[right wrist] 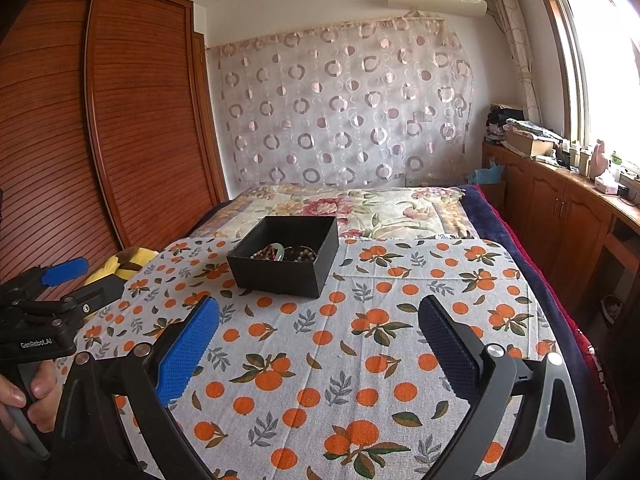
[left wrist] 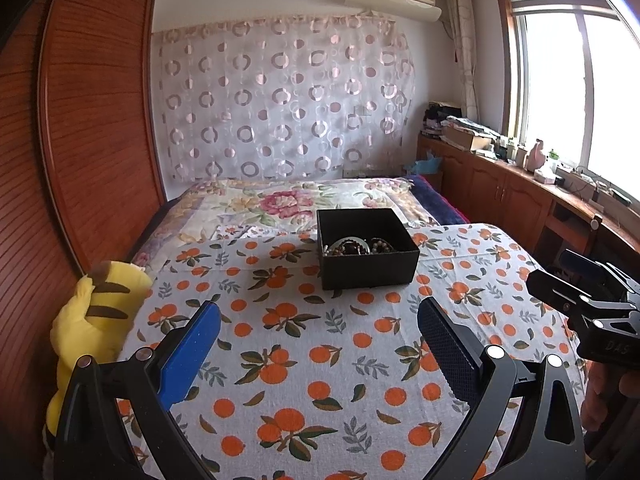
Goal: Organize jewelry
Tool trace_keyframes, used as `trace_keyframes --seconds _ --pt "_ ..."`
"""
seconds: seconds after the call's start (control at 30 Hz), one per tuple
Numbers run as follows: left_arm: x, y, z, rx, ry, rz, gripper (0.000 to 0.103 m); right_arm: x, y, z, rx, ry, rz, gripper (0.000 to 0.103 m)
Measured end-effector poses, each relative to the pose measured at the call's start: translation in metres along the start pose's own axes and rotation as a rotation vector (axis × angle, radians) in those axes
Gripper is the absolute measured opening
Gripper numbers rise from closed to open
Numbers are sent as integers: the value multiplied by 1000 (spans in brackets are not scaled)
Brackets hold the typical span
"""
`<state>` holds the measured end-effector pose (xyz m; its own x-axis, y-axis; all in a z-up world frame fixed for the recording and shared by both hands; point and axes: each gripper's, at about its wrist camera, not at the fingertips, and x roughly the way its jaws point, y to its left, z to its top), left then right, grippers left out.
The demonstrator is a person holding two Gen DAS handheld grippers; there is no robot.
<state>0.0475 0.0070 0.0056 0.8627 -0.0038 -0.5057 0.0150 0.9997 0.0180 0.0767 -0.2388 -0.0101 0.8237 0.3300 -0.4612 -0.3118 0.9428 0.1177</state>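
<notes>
Wooden slatted wardrobe: far left, running along the side of the bed.

Sheer curtain with ring pattern: hung across the far wall, above the head of the bed.

Bed with floral quilt: far half of the scene, beyond the printed cloth.

Orange-print cloth: spread flat over the near surface, reaching from the quilt to both tools.

Wooden cabinet run: far right under the window, top crowded with small items too blurred to name.

Yellow plush toy: at the left edge of the cloth, against the wardrobe.

Black box: open-topped, standing on the far centre of the cloth, apart from both tools.

Jewelry: beaded strands and a pale bangle heaped inside the box, along its near wall; single pieces not separable.

Left gripper: near edge, blue-padded fingers spread wide, nothing between them, above bare cloth short of the box.

Right gripper: near edge, to the right of the left tool, fingers likewise wide apart and empty, above bare cloth.

Hand: near left in the right wrist view, wrapped around the left tool's handle.
</notes>
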Motion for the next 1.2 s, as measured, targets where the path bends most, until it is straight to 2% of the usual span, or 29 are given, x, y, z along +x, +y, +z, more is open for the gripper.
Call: trace_keyframes --seconds 1.2 --pt "-3 -2 2 3 -10 3 95 0 0 -1 0 -4 -1 100"
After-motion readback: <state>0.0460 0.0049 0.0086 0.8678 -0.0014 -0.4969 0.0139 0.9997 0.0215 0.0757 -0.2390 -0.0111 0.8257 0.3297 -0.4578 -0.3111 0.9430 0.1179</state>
